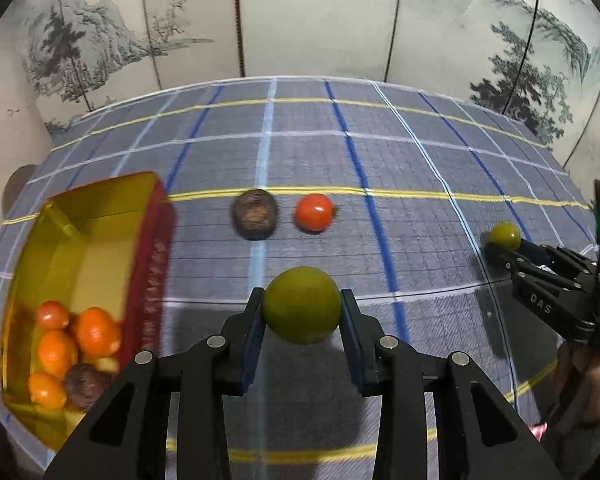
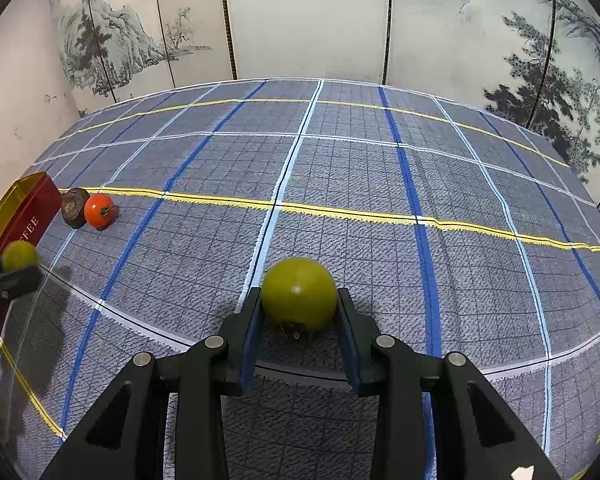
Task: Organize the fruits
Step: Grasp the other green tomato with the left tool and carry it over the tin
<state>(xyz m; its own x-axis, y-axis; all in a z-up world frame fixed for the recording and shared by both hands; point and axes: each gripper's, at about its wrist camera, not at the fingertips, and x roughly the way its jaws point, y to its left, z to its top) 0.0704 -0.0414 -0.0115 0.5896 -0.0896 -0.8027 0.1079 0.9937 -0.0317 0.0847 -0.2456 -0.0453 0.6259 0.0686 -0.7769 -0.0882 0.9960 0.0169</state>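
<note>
Even light; blurred, warped edges

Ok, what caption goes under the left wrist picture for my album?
Left tongs carry a green fruit near the red tin of fruit.

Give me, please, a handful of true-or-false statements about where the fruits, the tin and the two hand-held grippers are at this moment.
1. The left hand-held gripper is shut on a green fruit. True.
2. The right hand-held gripper is empty. False: it is shut on another green fruit.
3. The red tin with a gold inside holds several orange fruits. True.
4. The red-orange fruit lies inside the tin. False: it lies on the checked cloth, beside a dark brown fruit.
5. The tin holds no dark fruit. False: a dark one lies among the orange ones.
</note>
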